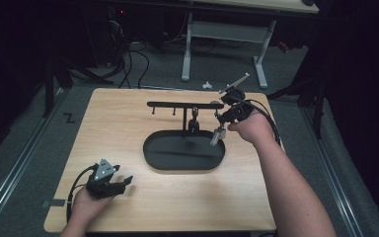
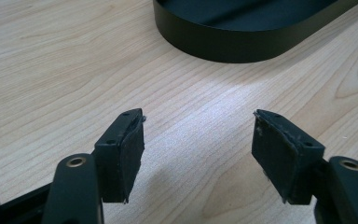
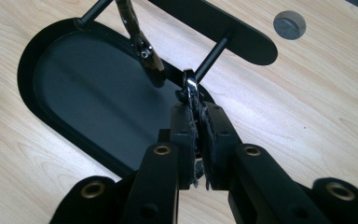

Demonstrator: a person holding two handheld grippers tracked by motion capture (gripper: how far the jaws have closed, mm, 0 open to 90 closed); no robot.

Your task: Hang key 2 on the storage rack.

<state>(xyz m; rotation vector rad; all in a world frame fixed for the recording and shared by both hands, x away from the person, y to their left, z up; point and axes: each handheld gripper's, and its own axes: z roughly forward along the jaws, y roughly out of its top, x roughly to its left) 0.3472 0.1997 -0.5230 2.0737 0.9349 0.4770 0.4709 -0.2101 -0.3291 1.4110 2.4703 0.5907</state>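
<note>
The right gripper (image 3: 198, 122) has its jaws clamped on a small shiny metal ring (image 3: 189, 86), presented at a peg of the black T-shaped hanging stand (image 1: 184, 105) — a pose suited to hooking on or lifting off. The stand rises from a black oval metal tray (image 1: 155, 153) on the light wooden table (image 1: 128, 118), where another metal piece (image 3: 142, 44) hangs. The left gripper (image 2: 198, 140) rests near the table's front edge, jaws apart and empty — apparently idle.

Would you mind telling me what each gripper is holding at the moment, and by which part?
The right gripper pinches a small metal ring by its lower edge, at the rack's end peg. The left gripper holds nothing.
</note>
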